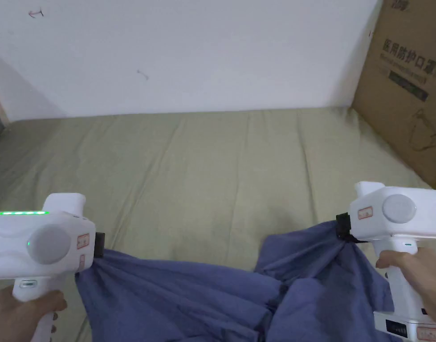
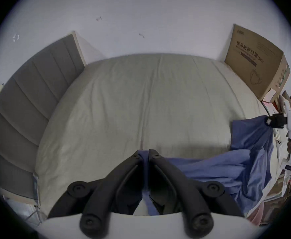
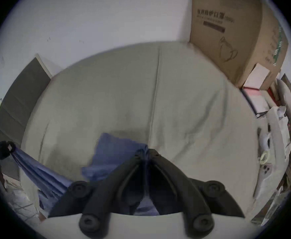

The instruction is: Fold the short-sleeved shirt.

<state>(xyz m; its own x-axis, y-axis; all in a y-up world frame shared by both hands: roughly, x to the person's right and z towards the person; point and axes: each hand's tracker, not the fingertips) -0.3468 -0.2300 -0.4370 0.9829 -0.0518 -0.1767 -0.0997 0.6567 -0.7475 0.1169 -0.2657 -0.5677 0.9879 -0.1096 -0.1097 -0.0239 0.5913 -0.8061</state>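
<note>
Across the near part of the bed (image 1: 203, 169), covered by an olive-green sheet, the blue short-sleeved shirt (image 1: 190, 303) hangs stretched between the two tools. A cardboard box (image 1: 404, 89) stands at the far right corner against the white wall (image 1: 190, 49).

The shirt's long axis runs left to right, parallel to the near edge of the bed. Its span sags in the middle, where a dark gather of folds shows in the head view. Most of the bare sheet lies beyond the shirt, away from the person.

The left tool (image 1: 99, 245) is clenched on one end of the shirt. In the left gripper view both jaws stand closed with a strip of blue cloth pinched between them. The right tool (image 1: 343, 227) is clenched on the opposite end, slightly higher and farther forward. In the right gripper view its jaws meet on the cloth in the same way.

Judgement: the fold has not begun; the shirt is being carried for spreading. Neither tool is nearer, as each holds one end. The next move likely calls for both tools to travel forward together and lower the shirt flat onto the sheet.
</note>
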